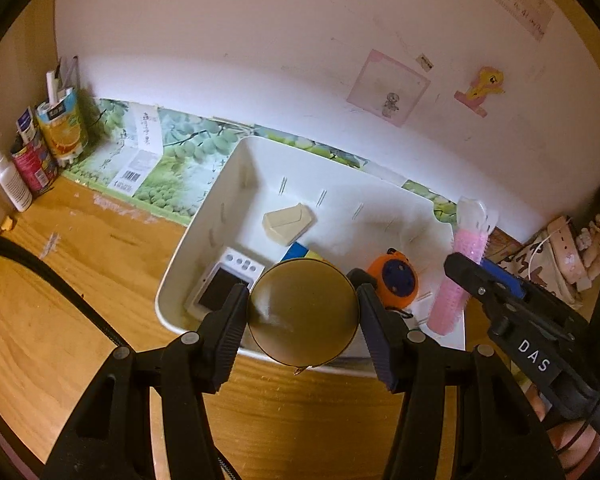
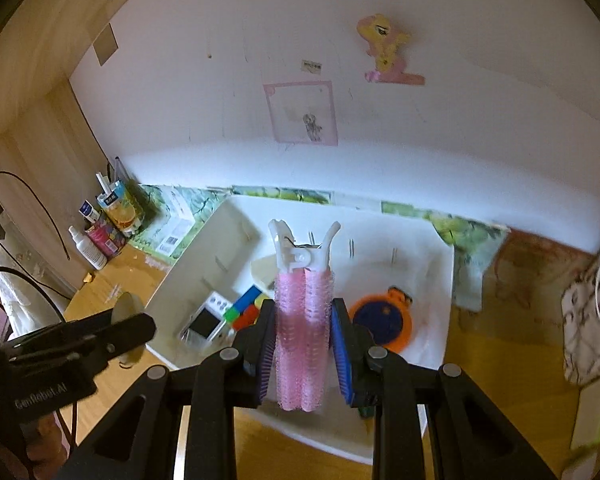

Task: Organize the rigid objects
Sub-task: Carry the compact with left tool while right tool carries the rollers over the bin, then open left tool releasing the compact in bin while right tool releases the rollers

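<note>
Nearest, left gripper: its two black fingers pinch a round gold tin by its sides, flat face toward the camera, held over the near rim of the white bin.
Right gripper: blue-padded fingers are pressed against a pink hair roller clip, which stands upright between them above the bin's near right part; its white clip end points up and away.
Left gripper from the right wrist view: it sits at the bin's near left corner, with the tin seen edge-on between the fingers.
Bin floor, near left: a white handheld device with a dark screen lies against the left wall.
Bin floor, middle: a colour cube with blue, yellow, green and red faces lies just beside the device.
Bin floor, right: an orange and blue tape measure lies near the right wall.
Bin floor, farther in: a cream angular block lies toward the back wall, apart from the others.
Wooden desk: it carries the bin.
Left of the bin, far back: a white spray bottle, a red can and an orange juice carton stand grouped in the desk corner.
Behind the bin: a white wall with a pony sticker.
</note>
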`<state>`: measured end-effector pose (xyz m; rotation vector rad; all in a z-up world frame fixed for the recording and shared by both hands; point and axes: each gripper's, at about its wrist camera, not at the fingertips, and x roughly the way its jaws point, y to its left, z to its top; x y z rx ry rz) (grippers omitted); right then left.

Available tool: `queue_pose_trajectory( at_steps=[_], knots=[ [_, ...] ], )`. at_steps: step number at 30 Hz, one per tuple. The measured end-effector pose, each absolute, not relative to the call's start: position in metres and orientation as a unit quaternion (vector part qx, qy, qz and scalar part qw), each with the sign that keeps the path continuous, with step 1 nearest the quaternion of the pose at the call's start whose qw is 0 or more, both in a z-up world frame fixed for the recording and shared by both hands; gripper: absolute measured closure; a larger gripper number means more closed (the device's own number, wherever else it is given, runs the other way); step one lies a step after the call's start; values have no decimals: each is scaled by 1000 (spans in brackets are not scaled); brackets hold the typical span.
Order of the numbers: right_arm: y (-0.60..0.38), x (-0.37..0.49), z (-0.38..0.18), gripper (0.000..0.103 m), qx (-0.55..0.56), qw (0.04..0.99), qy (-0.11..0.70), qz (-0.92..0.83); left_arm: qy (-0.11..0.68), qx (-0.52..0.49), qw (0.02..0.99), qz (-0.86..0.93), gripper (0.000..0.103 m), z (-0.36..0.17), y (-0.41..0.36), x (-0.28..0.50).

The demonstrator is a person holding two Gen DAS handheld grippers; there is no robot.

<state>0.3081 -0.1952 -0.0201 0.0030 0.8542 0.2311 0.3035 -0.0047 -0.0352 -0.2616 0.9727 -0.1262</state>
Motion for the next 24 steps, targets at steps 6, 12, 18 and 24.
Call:
queue_pose_trajectory(
  at_steps=[6, 12, 18, 24],
  knots=[
    [-195, 325, -28, 76, -12, 903, 414, 118, 480, -111, 868, -57, 44, -46, -18, 316],
    [-197, 335, -39, 76, -14, 896, 426, 120, 499, -102, 859, -57, 44, -59, -27, 323],
    [-202, 342, -50, 74, 5, 887, 449, 113, 511, -100, 852, -52, 44, -67, -31, 329],
    [-214, 342, -52, 68, 29, 883, 459, 98, 510, -106, 852, -46, 28, -67, -27, 329]
  ],
)
